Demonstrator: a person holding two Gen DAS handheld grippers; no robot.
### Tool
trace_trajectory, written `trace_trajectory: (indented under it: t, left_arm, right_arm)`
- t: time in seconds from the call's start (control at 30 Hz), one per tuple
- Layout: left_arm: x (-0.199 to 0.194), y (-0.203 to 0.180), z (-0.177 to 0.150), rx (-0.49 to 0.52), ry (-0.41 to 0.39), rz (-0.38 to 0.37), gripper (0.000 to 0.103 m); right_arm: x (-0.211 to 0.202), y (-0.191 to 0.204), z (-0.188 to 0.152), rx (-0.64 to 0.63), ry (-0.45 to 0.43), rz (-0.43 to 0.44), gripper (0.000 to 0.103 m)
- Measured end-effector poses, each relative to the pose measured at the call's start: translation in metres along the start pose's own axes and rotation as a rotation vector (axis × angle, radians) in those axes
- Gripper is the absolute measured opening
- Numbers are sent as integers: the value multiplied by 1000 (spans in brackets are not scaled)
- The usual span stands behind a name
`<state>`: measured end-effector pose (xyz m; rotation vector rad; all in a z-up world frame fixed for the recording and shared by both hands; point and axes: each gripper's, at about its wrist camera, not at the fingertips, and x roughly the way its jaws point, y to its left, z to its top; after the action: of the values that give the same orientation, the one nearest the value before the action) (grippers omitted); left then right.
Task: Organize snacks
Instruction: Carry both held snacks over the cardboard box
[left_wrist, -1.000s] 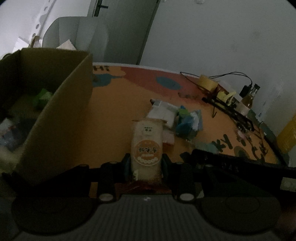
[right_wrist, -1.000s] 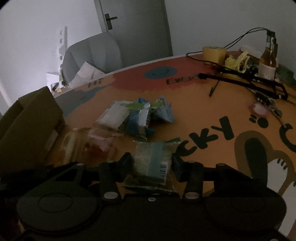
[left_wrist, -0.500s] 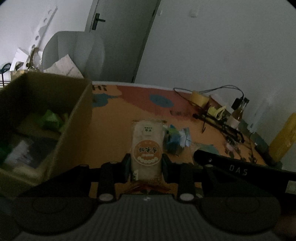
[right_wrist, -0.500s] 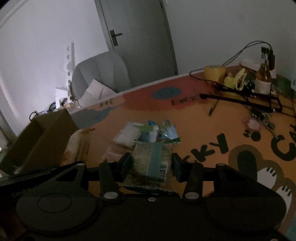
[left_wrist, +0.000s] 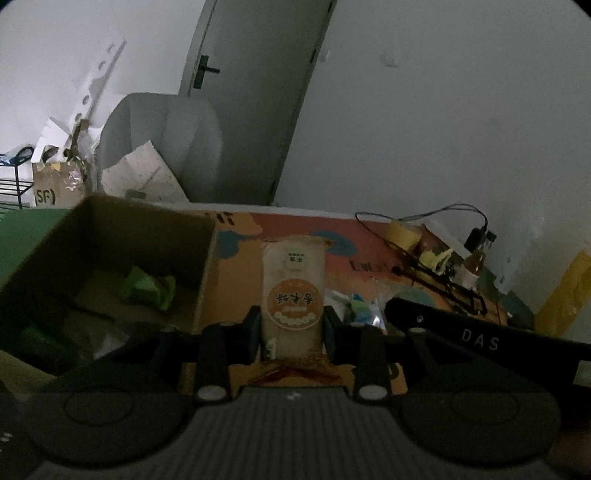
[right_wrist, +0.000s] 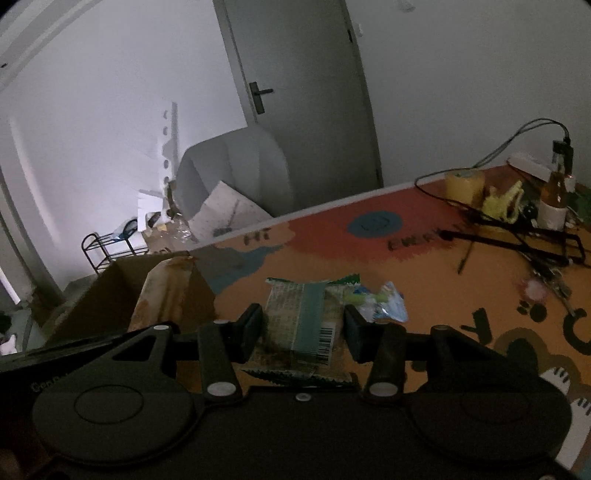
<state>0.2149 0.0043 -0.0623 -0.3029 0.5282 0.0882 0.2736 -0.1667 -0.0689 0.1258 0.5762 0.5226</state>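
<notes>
The left gripper (left_wrist: 291, 325) has its fingers (left_wrist: 252, 332) clamped on a long pale snack packet (left_wrist: 293, 291) with a round orange label. The packet stands out forward between them, lifted above the table (left_wrist: 236, 280). Just to its left is an open cardboard box (left_wrist: 110, 258) that sits at the left edge of the table. Inside the box lies a green wrapper (left_wrist: 147, 288), and some darker packets lie nearer to the camera, too dim to tell more.

The right gripper (right_wrist: 303, 328) has its fingers (right_wrist: 251, 328) clamped on a greenish snack packet (right_wrist: 306, 317) with a blue band and a barcode, also held above the table. A few loose snacks (right_wrist: 384, 302) in blue and green wrappers lie on the orange table just behind this packet, around the middle. In the right wrist view the pale packet and the cardboard box show at the left side.

Near the far right corner of the table there are a roll of yellow tape (right_wrist: 463, 182), a bottle (right_wrist: 556, 195), black cables (right_wrist: 517, 236) and a thin black frame. Behind the table are a grey chair (left_wrist: 162, 144) and a closed door (right_wrist: 299, 92). The room is dim.
</notes>
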Motion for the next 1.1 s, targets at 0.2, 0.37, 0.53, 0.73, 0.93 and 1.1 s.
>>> trace_trajectory:
  t: [0.2, 0.37, 0.53, 0.73, 0.93, 1.1]
  left_arm:
    - [-13, 17, 9, -18, -31, 22, 33]
    - [-22, 35, 14, -41, -51, 49, 33]
    - [-30, 55, 17, -73, -69, 75, 33]
    - [-37, 82, 17, -110, -73, 111, 33]
    - [-42, 104, 19, -133, -76, 134, 33]
    - [-40, 117, 22, -154, -77, 139, 33]
  right_arm:
    - [1, 18, 6, -21, -16, 34, 45]
    - [3, 37, 9, -36, -24, 67, 45]
    - [8, 58, 11, -54, -22, 98, 45]
    - [16, 82, 12, -64, -9, 149, 45]
    - [22, 101, 12, -66, 7, 189, 45]
    - [29, 113, 12, -72, 26, 202, 45]
